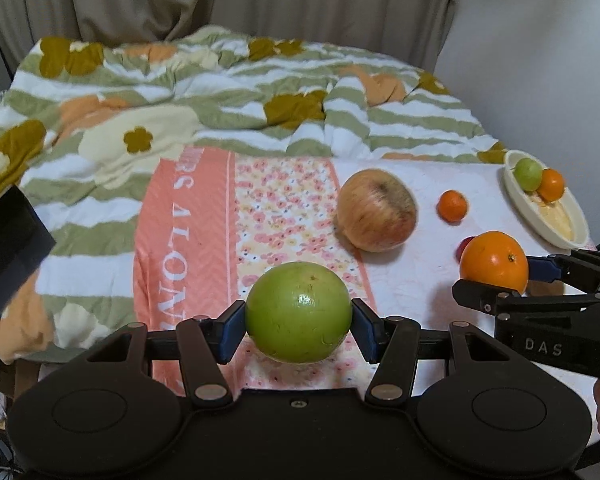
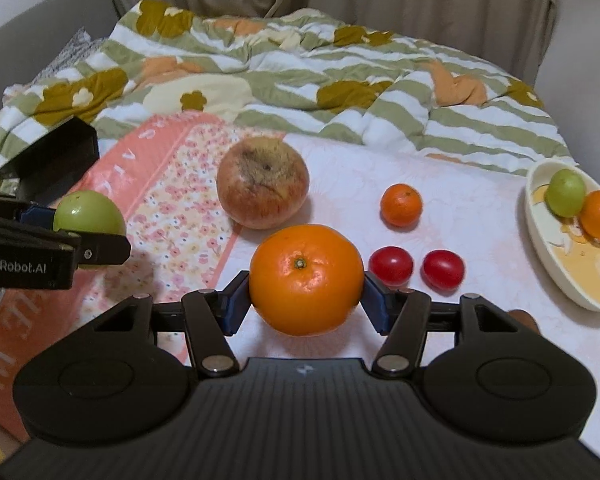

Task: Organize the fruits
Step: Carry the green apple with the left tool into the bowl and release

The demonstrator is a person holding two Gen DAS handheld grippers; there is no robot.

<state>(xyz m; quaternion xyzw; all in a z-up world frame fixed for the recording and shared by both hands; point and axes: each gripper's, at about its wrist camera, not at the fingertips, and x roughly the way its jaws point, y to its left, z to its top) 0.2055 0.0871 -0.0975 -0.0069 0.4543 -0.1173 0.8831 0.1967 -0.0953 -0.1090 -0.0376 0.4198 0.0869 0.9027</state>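
So both tools are loaded right now. The left tool [image 1: 299, 326] has its blue pads pinching a green fruit [image 1: 298, 312] on opposite sides, right across the widest part, and the right tool [image 2: 306, 300] is pinching a big orange [image 2: 306, 278] the same way, stem end facing up toward the camera. Both fruits look lifted clear of the bed sheet [image 2: 380, 168], judging by the shadows under them.

Handling-wise, my guess: the green one is smooth and glossy, so probably a bit slippery and firm, and a grip across the middle is the safe bet since any higher or lower it could squirt out. The orange has that pebbly skin, so better friction, but it's the heavier of the two and will give a little if squeezed hard.

Further out on the sheet: a large blotchy apple [image 2: 263, 182] (bruised-looking top, I'd go gentle), a small mandarin [image 2: 401, 205], and two cherry tomatoes [image 2: 391, 265] side by side, thin-skinned and easy to crush. Off to the right sits a cream bowl [image 2: 540, 236] already holding a small green fruit [image 2: 567, 192] touching a small orange one [image 2: 599, 213]. Rumpled floral blanket [image 2: 260, 80] behind it all.
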